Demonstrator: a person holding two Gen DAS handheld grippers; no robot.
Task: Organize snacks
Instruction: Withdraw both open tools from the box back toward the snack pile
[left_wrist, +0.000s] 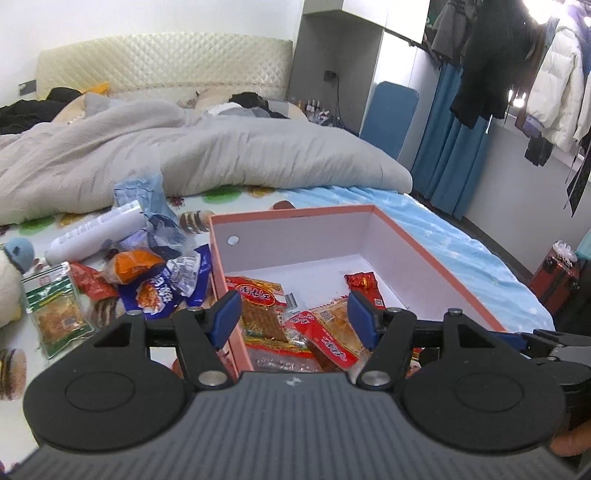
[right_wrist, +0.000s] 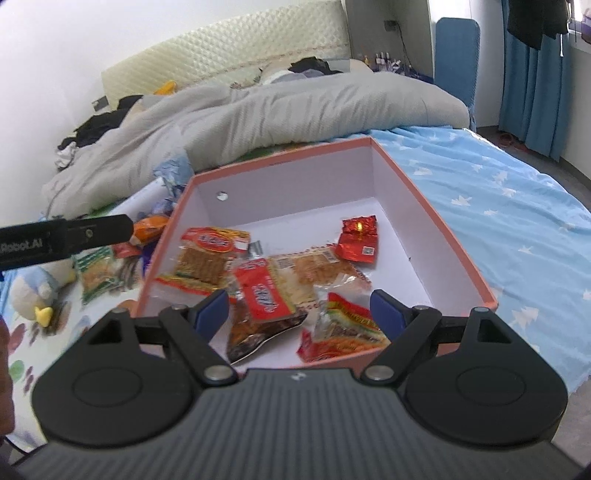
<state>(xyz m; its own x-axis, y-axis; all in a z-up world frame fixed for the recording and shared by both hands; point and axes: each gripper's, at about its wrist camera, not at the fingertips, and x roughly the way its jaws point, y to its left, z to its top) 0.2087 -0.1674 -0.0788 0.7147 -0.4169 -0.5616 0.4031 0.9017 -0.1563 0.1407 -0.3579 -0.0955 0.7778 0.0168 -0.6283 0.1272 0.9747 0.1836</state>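
Bedroom clutter frames the scene: a rumpled grey duvet lies across the bed beyond both grippers, with a blue star-printed sheet spreading off to the right. Just ahead of the right gripper sits an open pink box with white inner walls, several snack packets scattered over its floor and a small red packet lying farther in, toward the right wall. That gripper hangs over the near edge of the box, jaws spread wide with nothing between the pads. The left gripper hovers at the box's left near corner, its jaws likewise apart and empty. To its left, outside the box, a loose heap of snacks rests on the bed, among them a green packet and a white tube.
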